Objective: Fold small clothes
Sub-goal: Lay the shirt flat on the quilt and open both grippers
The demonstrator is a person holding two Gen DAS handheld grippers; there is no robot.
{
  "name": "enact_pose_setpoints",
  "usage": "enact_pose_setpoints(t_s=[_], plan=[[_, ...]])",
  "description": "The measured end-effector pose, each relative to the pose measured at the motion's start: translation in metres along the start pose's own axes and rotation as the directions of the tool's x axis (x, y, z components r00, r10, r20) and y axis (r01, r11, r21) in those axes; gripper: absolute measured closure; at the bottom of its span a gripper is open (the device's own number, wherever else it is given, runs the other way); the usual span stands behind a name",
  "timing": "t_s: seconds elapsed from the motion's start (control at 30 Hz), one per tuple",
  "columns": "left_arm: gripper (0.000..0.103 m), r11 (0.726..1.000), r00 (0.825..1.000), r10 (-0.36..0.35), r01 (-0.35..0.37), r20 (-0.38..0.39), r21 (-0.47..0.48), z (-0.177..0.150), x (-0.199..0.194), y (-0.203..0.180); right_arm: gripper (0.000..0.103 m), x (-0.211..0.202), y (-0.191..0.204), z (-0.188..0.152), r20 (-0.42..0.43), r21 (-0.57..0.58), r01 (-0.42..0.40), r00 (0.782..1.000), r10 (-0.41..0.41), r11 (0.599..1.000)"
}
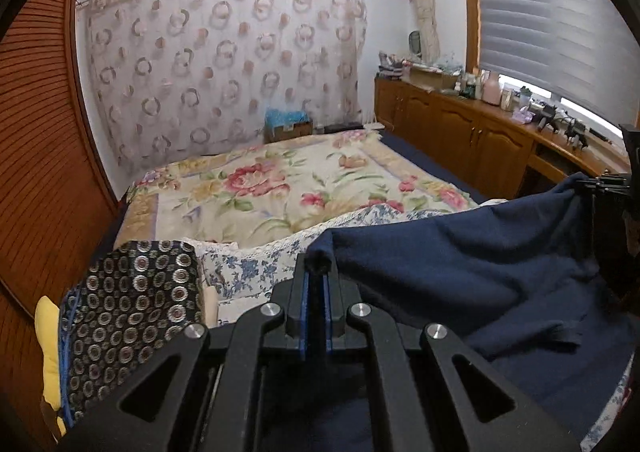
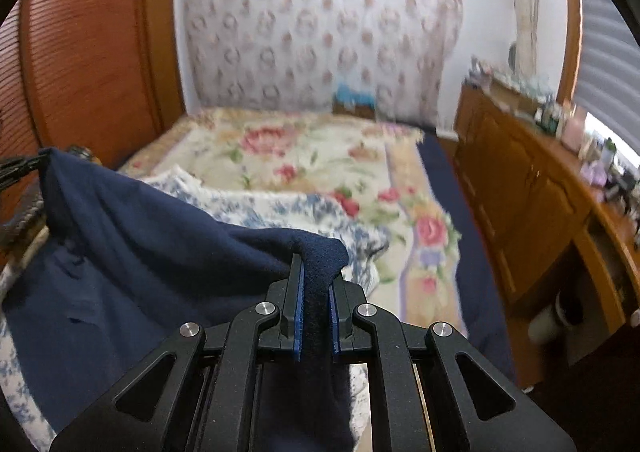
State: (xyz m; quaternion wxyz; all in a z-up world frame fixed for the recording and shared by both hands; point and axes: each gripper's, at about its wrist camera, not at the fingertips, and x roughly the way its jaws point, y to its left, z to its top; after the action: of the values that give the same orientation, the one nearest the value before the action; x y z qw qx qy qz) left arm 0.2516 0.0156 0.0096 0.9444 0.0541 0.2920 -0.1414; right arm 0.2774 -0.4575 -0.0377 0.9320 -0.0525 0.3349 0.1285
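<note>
A navy blue garment (image 1: 460,276) hangs stretched between my two grippers above the bed. My left gripper (image 1: 317,272) is shut on one corner of it. My right gripper (image 2: 316,280) is shut on the other corner, with the navy garment (image 2: 140,252) draped to its left. The right gripper also shows at the right edge of the left wrist view (image 1: 600,182), and the left gripper at the left edge of the right wrist view (image 2: 20,166). The lower part of the cloth sags onto the bed.
A floral bedspread (image 1: 280,188) covers the bed, with a blue-and-white quilt (image 1: 248,264) near me. A patterned dark cushion (image 1: 132,312) lies at the left. A wooden cabinet (image 1: 460,124) with bottles runs along the right under the window. A wooden wardrobe (image 2: 88,44) stands left.
</note>
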Motion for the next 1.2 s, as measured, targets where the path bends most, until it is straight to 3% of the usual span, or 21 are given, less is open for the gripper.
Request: enact_pose_setpoints(t_s=[0.17,0.23,0.33,0.43,0.5,0.67,0.87,1.2], plan=[[0.100,0.999,0.999,0.026,-0.025,-0.020,0.030,0.009,0.005,-0.010,0.094,0.016,-0.012,0.008,-0.019,0.018,0.047,0.999,-0.047,0.999],[0.098,1.000,0.999,0.008,-0.007,-0.040,0.029,0.008,0.002,-0.011,0.085,0.019,-0.010,0.011,-0.036,0.030,0.060,0.998,-0.059,0.998],[0.084,1.000,0.997,-0.025,0.025,-0.071,0.005,0.002,-0.005,-0.008,0.068,0.013,-0.001,0.004,-0.061,0.027,0.056,0.997,-0.054,0.998],[0.079,0.999,0.996,-0.044,0.044,-0.076,0.000,-0.012,-0.022,-0.009,0.062,0.001,0.005,-0.008,-0.058,0.012,0.099,0.993,-0.099,0.995],[0.076,0.999,0.996,-0.036,0.036,-0.080,0.002,-0.022,-0.032,-0.010,0.058,-0.010,0.007,-0.020,-0.057,0.032,0.079,0.995,-0.077,0.996],[0.074,0.998,0.992,-0.061,0.058,-0.112,-0.033,-0.061,-0.052,-0.011,0.057,-0.034,0.014,-0.055,-0.051,0.072,0.051,0.998,-0.047,0.996],[0.073,0.993,0.977,-0.090,0.074,-0.193,-0.087,-0.099,-0.050,-0.014,0.057,-0.044,0.032,-0.096,-0.105,0.056,0.007,0.994,-0.001,0.998],[0.073,0.993,0.953,-0.072,0.042,-0.296,-0.106,-0.126,-0.032,-0.027,0.057,-0.044,0.041,-0.126,-0.150,0.095,0.001,0.989,0.013,0.995]])
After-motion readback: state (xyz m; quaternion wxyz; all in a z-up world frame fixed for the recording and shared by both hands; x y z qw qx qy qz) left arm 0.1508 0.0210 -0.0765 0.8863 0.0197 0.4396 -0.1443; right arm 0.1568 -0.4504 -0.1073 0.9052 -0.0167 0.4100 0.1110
